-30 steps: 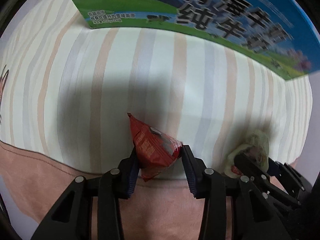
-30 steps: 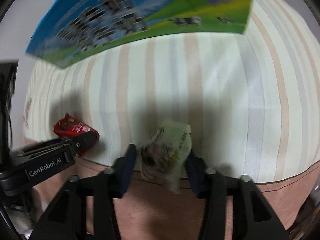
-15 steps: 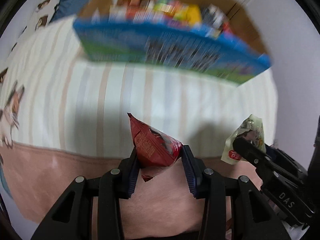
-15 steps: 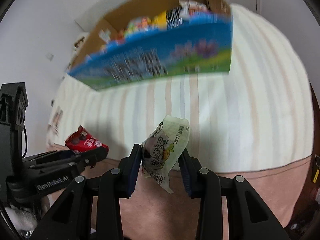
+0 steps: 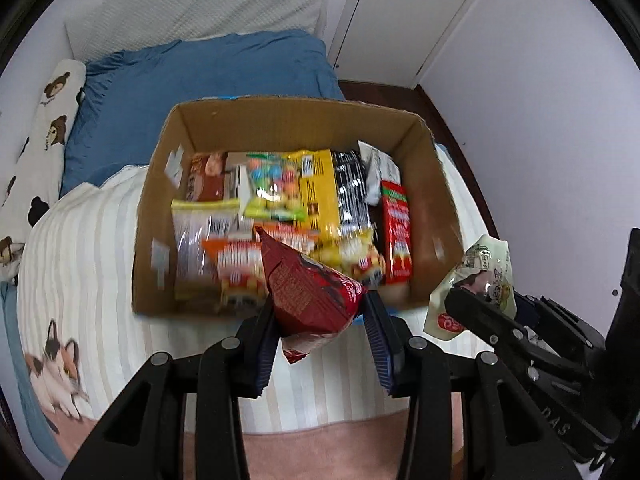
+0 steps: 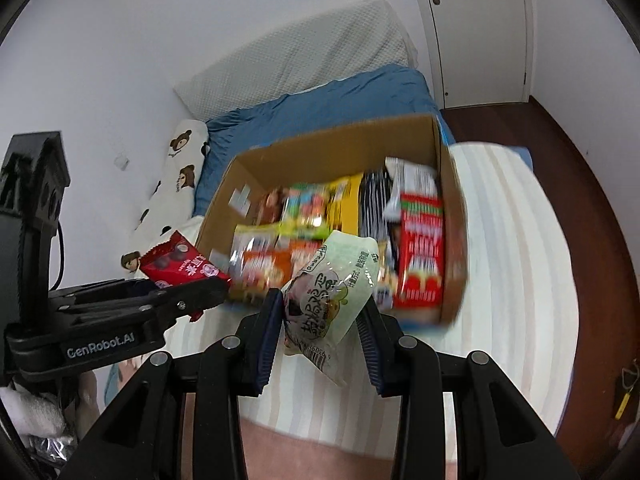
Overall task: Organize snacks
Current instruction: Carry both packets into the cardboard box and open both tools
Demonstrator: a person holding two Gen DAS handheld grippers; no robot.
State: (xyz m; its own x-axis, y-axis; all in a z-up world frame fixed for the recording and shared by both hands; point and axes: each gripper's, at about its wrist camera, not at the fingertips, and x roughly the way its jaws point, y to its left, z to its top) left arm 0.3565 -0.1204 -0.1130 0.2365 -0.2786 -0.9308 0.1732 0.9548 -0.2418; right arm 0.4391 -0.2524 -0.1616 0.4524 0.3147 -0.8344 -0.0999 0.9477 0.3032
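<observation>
The left gripper (image 5: 320,320) was held level above the striped bedcover (image 5: 80,248), its fingers closed on a red packet (image 5: 308,292) raised just before the near wall of the open box (image 5: 156,216) of snacks. To its right, the right gripper (image 6: 320,320) hovered alongside at like height, pointing at the box, its fingers clamped on a pale green packet (image 6: 336,296).

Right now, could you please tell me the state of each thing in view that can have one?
left tongs: shut on red snack packet, lifted.
right tongs: shut on pale green snack packet, lifted.
cardboard box: open, nearly full of snacks.
door: closed.
</observation>
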